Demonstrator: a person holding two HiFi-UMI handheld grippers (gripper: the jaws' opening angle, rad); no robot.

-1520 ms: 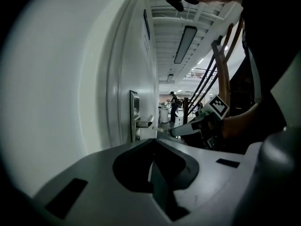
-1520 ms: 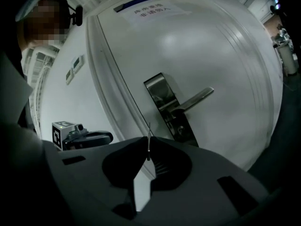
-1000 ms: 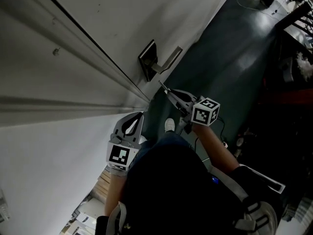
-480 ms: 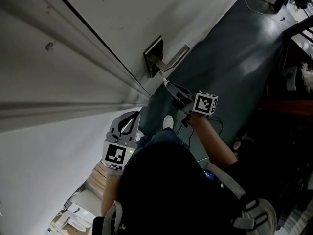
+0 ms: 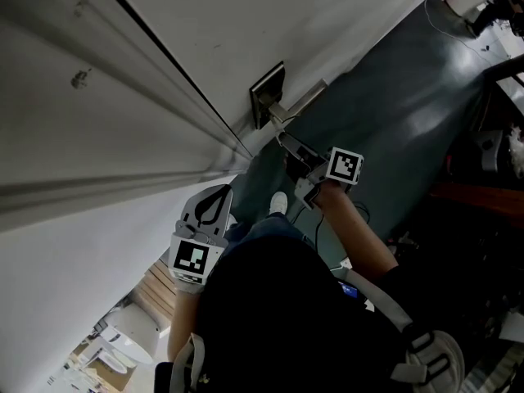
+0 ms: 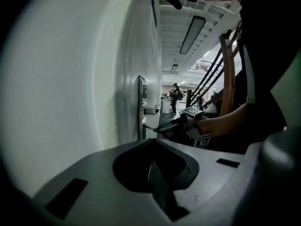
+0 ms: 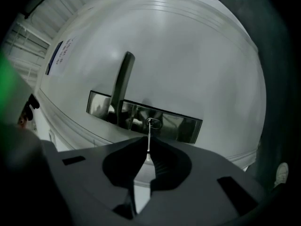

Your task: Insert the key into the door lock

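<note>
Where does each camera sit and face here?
Head view: on the head, steeply down the door; left gripper, right gripper, right forearm show.
Left gripper view: behind its shut jaws, along the door toward the right gripper.
Right gripper view: behind jaws gripping the key, facing the lock plate.
Shared: all show the lock plate.

You're at a plain white door (image 5: 246,23) with a brushed-metal lock plate (image 5: 268,95), and this reads as a big open workshop or lab hall. There's a glossy dark green floor (image 5: 393,113) underfoot and a long strip lamp (image 6: 192,28) on a ribbed white ceiling (image 6: 169,41). The space runs deep (a person (image 6: 175,97) stands far down it).
</note>
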